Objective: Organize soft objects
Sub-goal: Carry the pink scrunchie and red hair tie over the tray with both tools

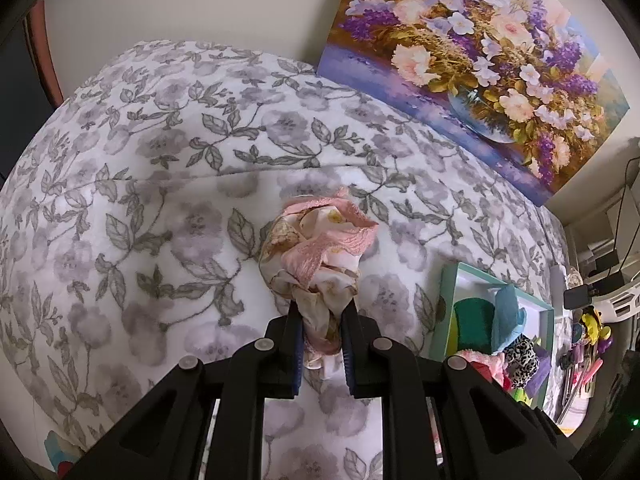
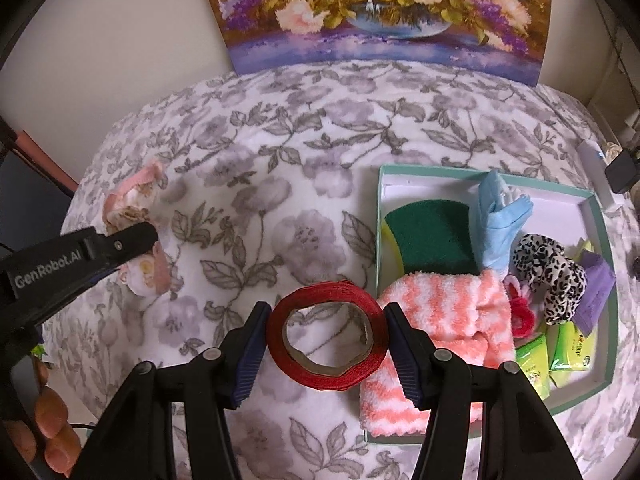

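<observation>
The floral painting (image 2: 384, 12) is cut off by the top edge in the right wrist view, and the lower end of the pink floral cloth (image 1: 320, 256) disappears between the left gripper's (image 1: 322, 312) jaws. The green sponge (image 2: 434, 236) is partly covered by the striped fuzzy sock (image 2: 436, 336) and the blue cloth (image 2: 500, 216), and the box's (image 2: 600, 216) near wall hides behind the right gripper (image 2: 326, 336). Clutter past the bed's (image 1: 160, 160) right edge is too small to identify, and only fingertips (image 2: 56, 432) of the hand show.
</observation>
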`<state>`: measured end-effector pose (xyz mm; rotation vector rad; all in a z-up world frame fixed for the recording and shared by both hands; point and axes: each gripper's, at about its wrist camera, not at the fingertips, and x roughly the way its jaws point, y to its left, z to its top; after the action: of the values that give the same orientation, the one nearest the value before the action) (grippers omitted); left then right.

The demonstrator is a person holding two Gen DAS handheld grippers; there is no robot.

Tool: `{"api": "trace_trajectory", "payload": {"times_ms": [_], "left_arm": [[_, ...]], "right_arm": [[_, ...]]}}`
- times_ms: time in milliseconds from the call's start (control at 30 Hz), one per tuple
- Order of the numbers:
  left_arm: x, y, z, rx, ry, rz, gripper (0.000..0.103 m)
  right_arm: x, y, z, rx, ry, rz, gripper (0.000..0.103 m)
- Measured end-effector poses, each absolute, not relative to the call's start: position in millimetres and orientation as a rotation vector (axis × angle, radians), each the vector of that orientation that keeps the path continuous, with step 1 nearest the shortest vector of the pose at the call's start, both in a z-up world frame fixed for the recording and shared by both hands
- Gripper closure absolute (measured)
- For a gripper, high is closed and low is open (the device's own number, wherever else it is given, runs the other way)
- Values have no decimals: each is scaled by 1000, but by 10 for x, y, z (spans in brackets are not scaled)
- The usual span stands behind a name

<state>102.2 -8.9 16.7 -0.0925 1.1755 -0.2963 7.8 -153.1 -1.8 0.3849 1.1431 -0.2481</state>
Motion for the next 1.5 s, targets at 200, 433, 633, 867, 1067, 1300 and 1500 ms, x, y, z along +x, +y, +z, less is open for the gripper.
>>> {"api": "trace_trajectory", "payload": {"times_ms": [200,433,633,867,1067,1300,1500], "left_arm": [[928,-211,225,-73,1164,-321,86],[706,-561,277,-5,1146,-381,86],[445,-990,272,78,1148,-467,86],[148,-1420,182,152,1169,-543,86],[-55,-1716,72,211,1180,-588,86],[-218,-1974,-49,283,1188,-628,85],[-245,-2028,-113,301,1200,-638,85]], "right_arm": [[-27,-1656,113,407,1103,-269,43],[-235,-2150,147,478,1102,-370,43],[-544,-2676,76,573,1102,-482,43],[-859,-3060,-12,617,1112,-572,43],[-1070,-3303,-37,644,1105,-611,43],[-1237,-3478,-74,672,1101,-646,43],[-1217,-3473,-108,682,1105,-629,42]]}}
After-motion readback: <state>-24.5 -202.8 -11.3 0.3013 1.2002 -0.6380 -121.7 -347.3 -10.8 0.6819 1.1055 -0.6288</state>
